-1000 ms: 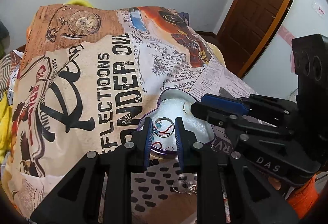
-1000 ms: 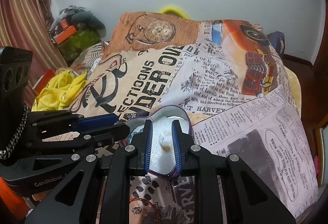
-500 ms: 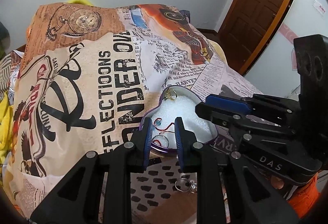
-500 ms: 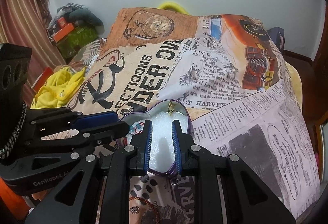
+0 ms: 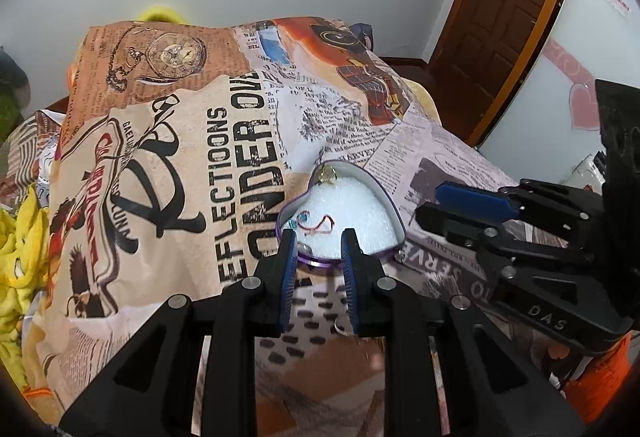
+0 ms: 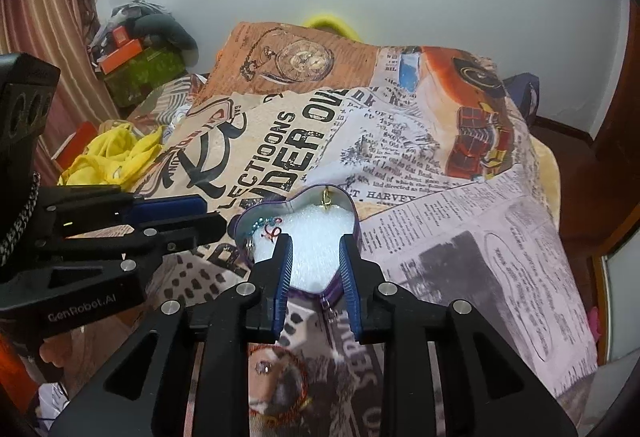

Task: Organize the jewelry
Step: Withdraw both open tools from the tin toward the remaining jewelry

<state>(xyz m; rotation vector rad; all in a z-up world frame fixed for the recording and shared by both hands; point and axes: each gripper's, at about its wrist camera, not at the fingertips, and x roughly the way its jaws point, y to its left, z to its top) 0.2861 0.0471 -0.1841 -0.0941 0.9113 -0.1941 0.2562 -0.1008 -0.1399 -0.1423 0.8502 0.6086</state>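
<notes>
A purple heart-shaped tin with white foam lining sits on the printed bedspread. Inside lie a gold earring at the far notch and a red cord with blue beads at the left. My left gripper is open and empty just above the tin's near rim. My right gripper is open and empty over the tin's near half. A silver ring lies on the bed below the left fingers. A red beaded bracelet lies below the right gripper.
The bedspread covers the bed. Yellow cloth is heaped at the left, boxes and clothes behind it. A brown door stands at the right. A small silver piece lies by the tin's right rim.
Both grippers have pulled back from the tin and risen. The gold earring now lies in the tin's far notch; the right fingers, which held it a second ago, are empty.
</notes>
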